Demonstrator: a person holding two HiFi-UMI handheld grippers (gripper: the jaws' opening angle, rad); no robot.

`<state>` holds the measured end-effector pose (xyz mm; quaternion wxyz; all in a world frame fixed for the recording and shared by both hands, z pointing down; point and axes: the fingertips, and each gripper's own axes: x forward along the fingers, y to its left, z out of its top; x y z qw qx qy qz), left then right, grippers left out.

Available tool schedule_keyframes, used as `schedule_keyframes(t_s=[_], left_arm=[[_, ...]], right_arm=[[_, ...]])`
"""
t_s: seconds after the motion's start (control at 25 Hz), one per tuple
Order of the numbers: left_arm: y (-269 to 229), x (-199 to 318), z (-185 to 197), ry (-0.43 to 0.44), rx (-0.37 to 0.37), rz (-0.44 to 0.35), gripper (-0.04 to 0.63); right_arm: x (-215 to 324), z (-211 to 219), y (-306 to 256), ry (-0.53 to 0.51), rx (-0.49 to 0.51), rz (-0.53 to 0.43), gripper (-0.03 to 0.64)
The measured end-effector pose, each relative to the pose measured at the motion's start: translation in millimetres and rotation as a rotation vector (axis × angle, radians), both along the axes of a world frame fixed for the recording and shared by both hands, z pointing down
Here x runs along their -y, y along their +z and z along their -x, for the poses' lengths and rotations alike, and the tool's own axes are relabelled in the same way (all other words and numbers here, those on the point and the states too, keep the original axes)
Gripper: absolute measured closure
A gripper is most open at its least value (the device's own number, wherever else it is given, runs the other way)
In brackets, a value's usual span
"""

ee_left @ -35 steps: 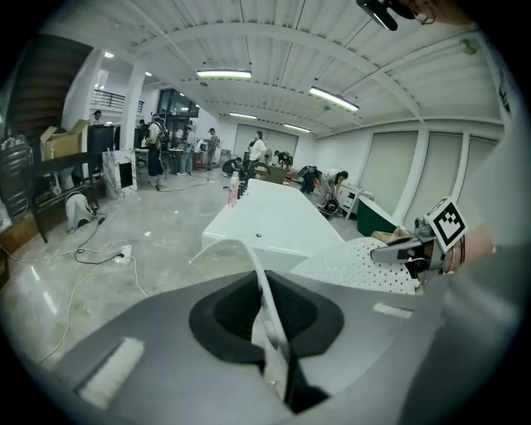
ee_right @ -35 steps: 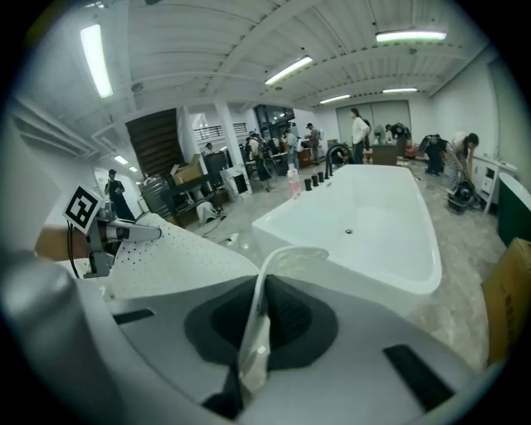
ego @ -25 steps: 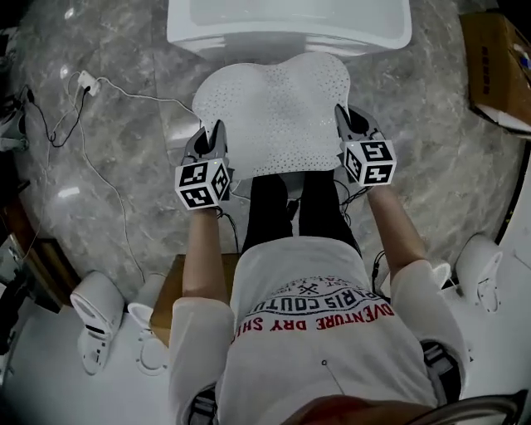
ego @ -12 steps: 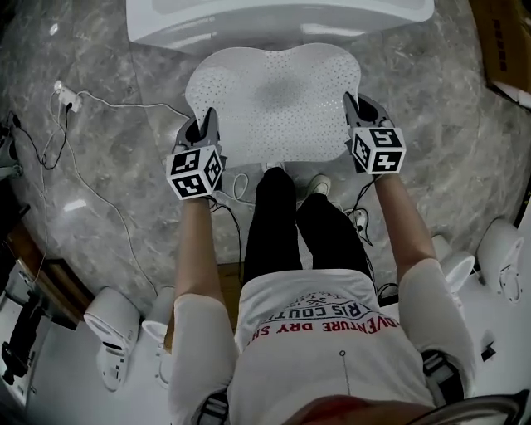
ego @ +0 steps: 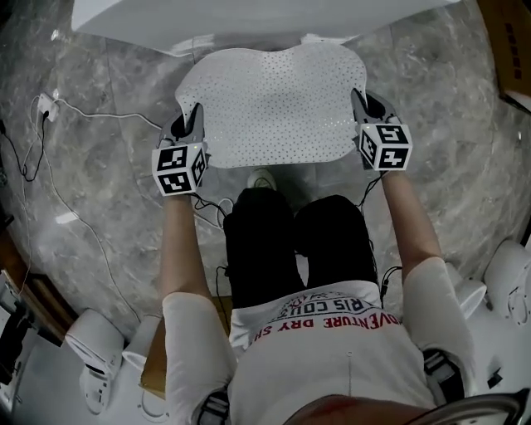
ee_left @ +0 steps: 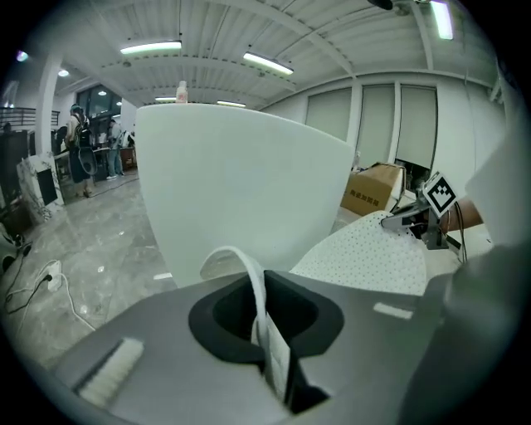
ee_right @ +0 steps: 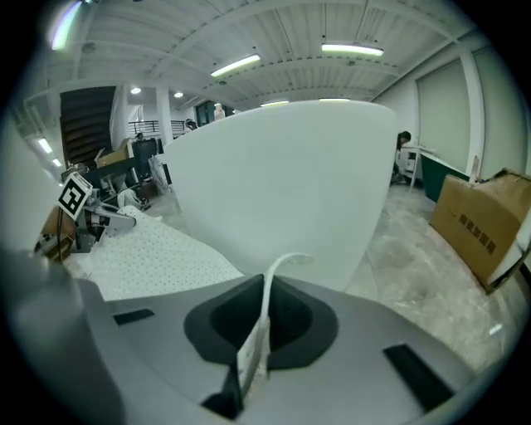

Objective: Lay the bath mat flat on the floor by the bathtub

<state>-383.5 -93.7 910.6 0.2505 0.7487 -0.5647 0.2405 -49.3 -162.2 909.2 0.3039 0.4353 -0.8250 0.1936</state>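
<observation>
Both the left gripper (ego: 195, 116) and right gripper (ego: 362, 101) clench near corners of the mat (ego: 270, 100), spread above the floor (ego: 465, 166) just near of the tub (ego: 149, 25). Uneven release could leave it creased or skewed.

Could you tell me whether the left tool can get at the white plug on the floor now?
Probably not yet: the left tool is shut on the edge of the bath mat, so it would have to let go first. Otherwise the floor between it and the white plug looks open.
</observation>
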Motion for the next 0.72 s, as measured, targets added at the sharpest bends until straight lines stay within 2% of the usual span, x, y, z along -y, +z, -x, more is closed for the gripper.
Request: schedule_keyframes(t_s=[0.12,0.28,0.36,0.56,0.72], left_arm=[[26,-1,4,-0.022,-0.003,-0.044,0.574],[54,-1,6,0.005,0.018,-0.102,0.574],[77,-1,6,0.012,0.019,-0.107,0.574],[157,-10,4,0.036,0.057,0.0,0.571],[198,-24,5,0.032,0.106,0.086,0.569]], right_arm=[[2,-9,32,0.012,0.006,-0.015,0.603],[9,-11,59,-0.016,0.034,-0.054,0.603],[14,-14,77,-0.04,0.034,-0.067,0.602],[13,-21,136,-0.059,-0.021,-0.02,0.602],[7,-30,177,-0.061,-0.09,0.043,0.601]])
